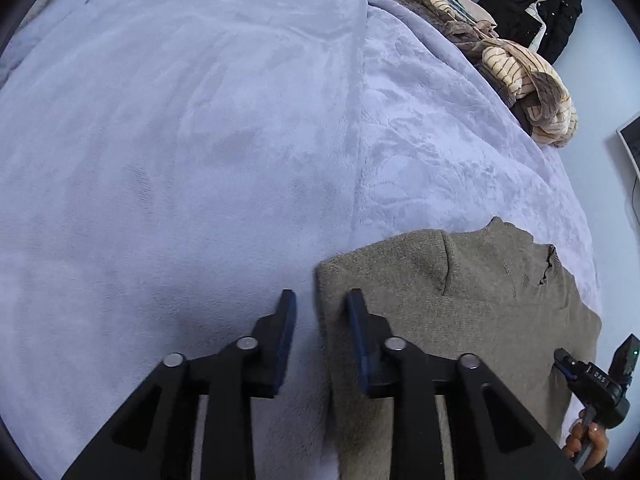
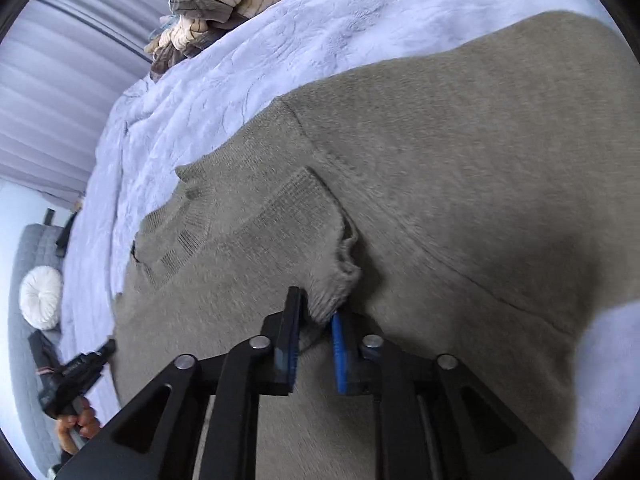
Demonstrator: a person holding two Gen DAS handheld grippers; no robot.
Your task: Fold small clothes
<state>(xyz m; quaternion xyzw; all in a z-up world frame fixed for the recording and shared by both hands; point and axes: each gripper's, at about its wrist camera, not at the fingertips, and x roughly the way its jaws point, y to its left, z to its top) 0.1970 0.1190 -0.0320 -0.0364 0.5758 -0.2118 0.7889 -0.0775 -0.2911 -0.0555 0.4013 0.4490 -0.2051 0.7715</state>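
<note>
Sweater (image 1: 460, 312) first, from my left wrist view: a taupe knit, soft and slightly fuzzy, lying flat on the lilac plush bedspread (image 1: 180, 140) at about four o'clock, its folded left edge running down between my fingers. My left gripper (image 1: 320, 300) has its jaws partly open with nothing pinched; one finger is over the bedspread, the other over the knit. A heap of cream-striped and brown clothes (image 1: 520, 68) sits at one o'clock. From my right wrist view, the sweater fills the centre, with a ribbed cuff (image 2: 304, 216) at the middle and a limp, frayed-looking end hanging at six o'clock. My right gripper (image 2: 316, 312) stands narrowly open with that cuff end between the pads; I cannot tell whether they press on it. I judge a sleeve fold is just being set down; next I'd need a clean pinch on the hem or side edge.
</note>
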